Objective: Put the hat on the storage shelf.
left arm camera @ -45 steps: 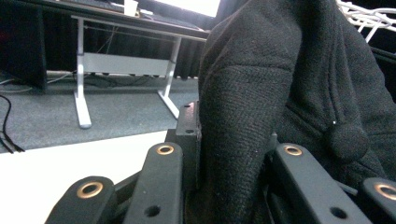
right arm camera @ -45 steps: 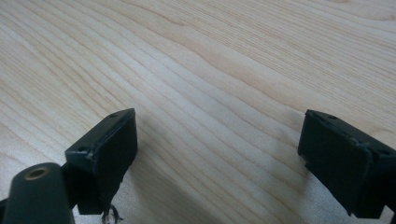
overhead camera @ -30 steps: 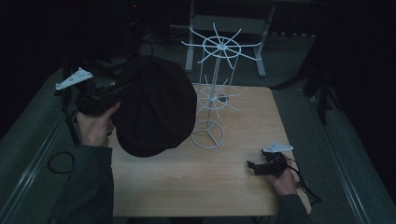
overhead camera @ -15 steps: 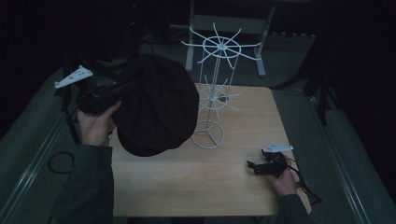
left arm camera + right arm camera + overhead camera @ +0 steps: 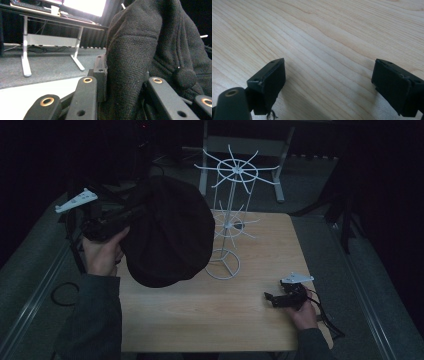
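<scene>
A black woollen cap [image 5: 167, 237] hangs in the air over the table's left side, and my left gripper [image 5: 131, 214] is shut on its edge. In the left gripper view the cap's fabric [image 5: 140, 50] is pinched between the two black jaws, its cloth button [image 5: 185, 78] at the right. A white wire hat stand [image 5: 232, 215] rises from the middle of the wooden table [image 5: 200, 315], just right of the cap. My right gripper [image 5: 269, 297] rests low at the table's front right, open, with bare wood [image 5: 329, 50] between its fingers.
Beyond the table stands a white-legged desk [image 5: 26, 40] with a lit screen [image 5: 85, 5]. Grey carpet surrounds the table, with a cable loop [image 5: 65, 293] on the floor at the left. The table's front middle is bare wood.
The cap and my left gripper have shifted slightly, the cap swinging a little toward the stand. The right gripper has stayed put.
</scene>
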The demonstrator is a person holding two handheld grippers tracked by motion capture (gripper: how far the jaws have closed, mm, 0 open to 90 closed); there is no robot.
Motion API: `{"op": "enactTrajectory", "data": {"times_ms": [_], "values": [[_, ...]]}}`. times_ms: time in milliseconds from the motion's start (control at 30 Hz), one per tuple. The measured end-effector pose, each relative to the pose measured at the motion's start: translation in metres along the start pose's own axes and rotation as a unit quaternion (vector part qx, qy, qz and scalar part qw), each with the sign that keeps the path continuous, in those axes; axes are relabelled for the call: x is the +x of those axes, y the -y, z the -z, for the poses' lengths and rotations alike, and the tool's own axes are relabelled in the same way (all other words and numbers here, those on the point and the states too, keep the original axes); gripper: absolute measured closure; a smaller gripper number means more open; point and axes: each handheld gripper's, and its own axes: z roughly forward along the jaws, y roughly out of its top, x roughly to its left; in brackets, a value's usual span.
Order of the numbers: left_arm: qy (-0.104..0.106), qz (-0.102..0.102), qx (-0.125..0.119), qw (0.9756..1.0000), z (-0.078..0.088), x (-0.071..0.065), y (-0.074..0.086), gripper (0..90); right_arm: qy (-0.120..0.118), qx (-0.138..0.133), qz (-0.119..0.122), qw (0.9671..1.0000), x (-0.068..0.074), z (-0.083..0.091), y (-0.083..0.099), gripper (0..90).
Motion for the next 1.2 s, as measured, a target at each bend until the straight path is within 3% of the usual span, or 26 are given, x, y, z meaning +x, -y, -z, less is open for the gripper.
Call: {"op": "enactTrajectory", "data": {"times_ms": [667, 1200], "values": [[0.015, 0.002, -0.007, 0.9999, 0.000, -0.007, -0.006, 72.9, 0.000, 0.000, 0.000, 1.0000, 0.000, 0.000, 0.000, 11.8], [0.049, 0.010, -0.017, 0.9986, -0.006, -0.018, -0.010, 72.8, 0.000, 0.001, -0.001, 1.0000, 0.000, 0.000, 0.000, 11.8]]}}
